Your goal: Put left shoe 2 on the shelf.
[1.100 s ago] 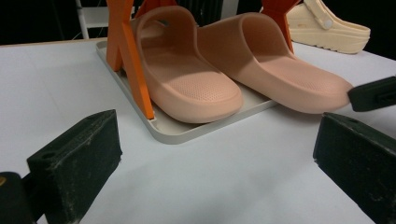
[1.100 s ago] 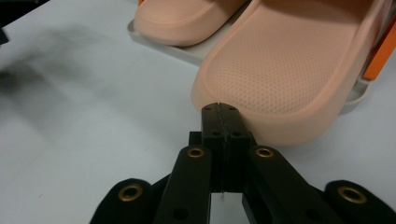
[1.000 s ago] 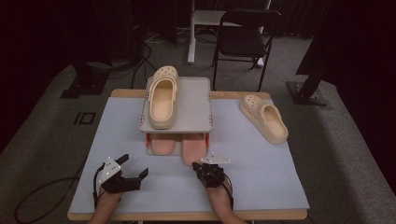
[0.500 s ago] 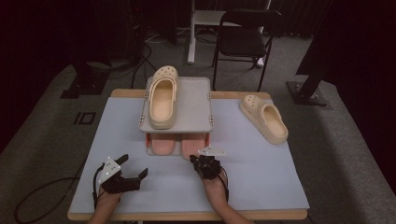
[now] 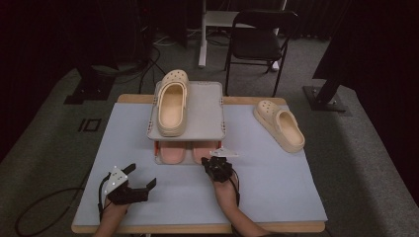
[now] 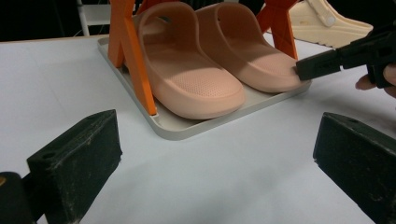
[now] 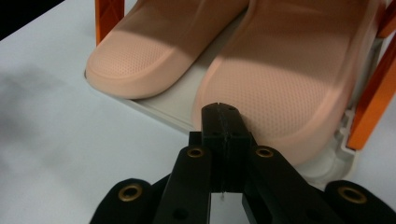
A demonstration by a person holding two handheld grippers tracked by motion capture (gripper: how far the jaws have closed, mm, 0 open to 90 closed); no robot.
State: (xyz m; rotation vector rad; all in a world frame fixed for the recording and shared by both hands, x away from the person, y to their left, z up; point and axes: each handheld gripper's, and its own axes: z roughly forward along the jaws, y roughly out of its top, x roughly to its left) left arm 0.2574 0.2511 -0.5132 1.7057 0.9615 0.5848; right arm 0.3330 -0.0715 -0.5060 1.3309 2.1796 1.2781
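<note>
Currently noted: right gripper [image 7: 223, 122] shut tight, jaws pressed together, nothing held, tip at the toe of the right pink slipper [image 7: 299, 79] on the rack's lower tray [image 6: 187, 128], mid-table. Left gripper [image 5: 129, 187] wide open, empty, near the table's [image 5: 276, 182] front-left corner.

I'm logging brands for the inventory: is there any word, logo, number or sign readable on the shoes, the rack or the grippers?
None can be read.
Pink slides: dotted footbeds, no lettering.
Cream clogs: no mark to be made out.
Grey rack, orange posts: plain.
Left gripper, right gripper: plain black jaws.
</note>
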